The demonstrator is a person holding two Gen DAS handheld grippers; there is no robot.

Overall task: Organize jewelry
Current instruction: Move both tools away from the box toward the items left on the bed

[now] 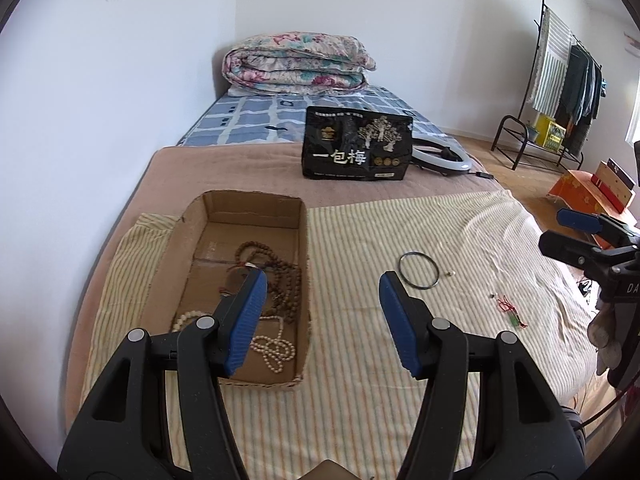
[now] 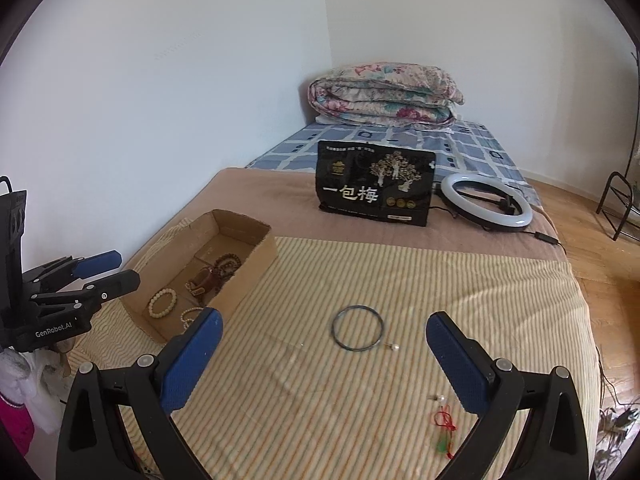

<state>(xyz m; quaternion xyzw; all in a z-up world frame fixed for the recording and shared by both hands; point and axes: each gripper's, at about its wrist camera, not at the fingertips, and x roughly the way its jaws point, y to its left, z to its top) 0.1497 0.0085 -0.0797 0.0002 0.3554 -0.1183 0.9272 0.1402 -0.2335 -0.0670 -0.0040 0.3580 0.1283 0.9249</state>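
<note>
Your left gripper (image 1: 322, 322) stands with its jaws parted and nothing between them, tilted down over the striped cloth (image 1: 360, 380). Its left finger overlaps the near half of the single cardboard box (image 1: 256, 210), which sits on the cloth just ahead and to the left.

Your right gripper (image 2: 324, 360) is also spread wide and empty, angled down at the same cloth. One gloved hand (image 1: 606, 340) shows at the right edge of the left view, behind that tool.

Close in by your right gripper's right finger lies one small red-string charm with a green piece (image 2: 442, 434), with a tiny pale stud just beyond it. Straight ahead between the right fingers lies one dark thin bangle (image 2: 357, 328), flat on the cloth, with one small pearl (image 2: 395, 347) just to its right.

Inside the box you have one cream bead bracelet (image 2: 163, 302), one white bead strand (image 1: 274, 350) at the near end, and a heap of brown bead strands (image 1: 286, 284) in the middle; how many brown strands I cannot tell.

Farther off, past the cloth, one black printed bag (image 2: 374, 182) stands upright on the brown blanket (image 2: 256, 196), with one ring light (image 2: 486, 202) lying to its right. At the far end one folded floral quilt (image 2: 384, 94) rests on the blue checked sheet.
</note>
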